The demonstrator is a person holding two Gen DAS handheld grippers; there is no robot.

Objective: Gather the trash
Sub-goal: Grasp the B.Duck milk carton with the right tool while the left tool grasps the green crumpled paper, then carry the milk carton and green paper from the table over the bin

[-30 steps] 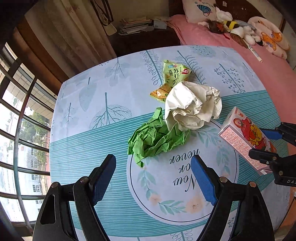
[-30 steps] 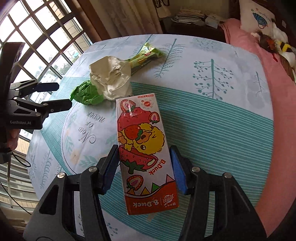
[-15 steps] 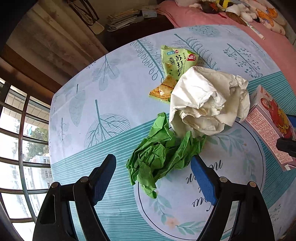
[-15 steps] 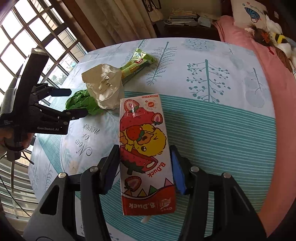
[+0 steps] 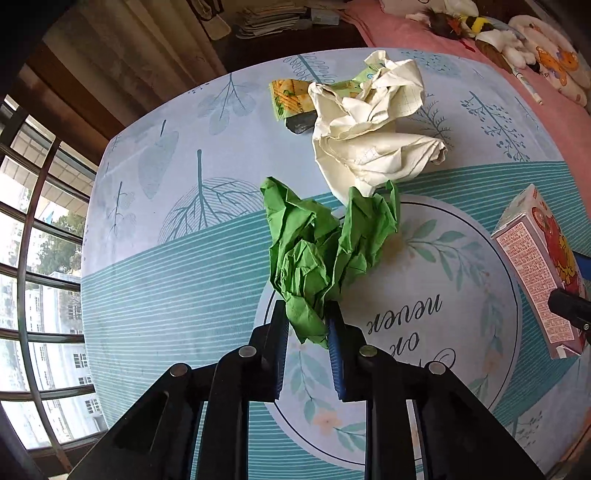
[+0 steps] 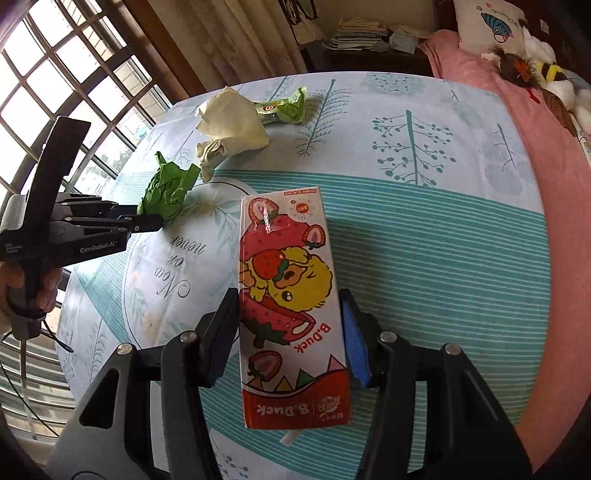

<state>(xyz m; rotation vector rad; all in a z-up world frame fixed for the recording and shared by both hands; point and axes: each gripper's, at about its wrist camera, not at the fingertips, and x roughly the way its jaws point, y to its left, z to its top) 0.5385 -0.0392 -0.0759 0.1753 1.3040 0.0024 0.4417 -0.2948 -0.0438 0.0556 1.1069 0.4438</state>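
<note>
My left gripper point(image 5: 307, 325) is shut on a crumpled green paper point(image 5: 321, 251), which rises from its fingers above the table; the same paper point(image 6: 168, 190) shows in the right wrist view at the left gripper's tips point(image 6: 147, 221). Behind it lies a crumpled cream paper point(image 5: 373, 136) and a green snack wrapper point(image 5: 290, 96). My right gripper point(image 6: 284, 325) is shut on a red and white B.Duck carton point(image 6: 288, 295), held by its long sides; the carton point(image 5: 535, 266) also appears at the right edge of the left wrist view.
The round table point(image 6: 424, 229) carries a blue and teal leaf-print cloth. A pink bed with plush toys point(image 6: 535, 70) runs along the right. A dark shelf with stacked papers point(image 6: 358, 33) stands behind the table, and barred windows point(image 6: 55, 74) fill the left.
My left gripper moved forward over the green paper and shut on it, lifting its near end. The right gripper kept its hold on the carton.
</note>
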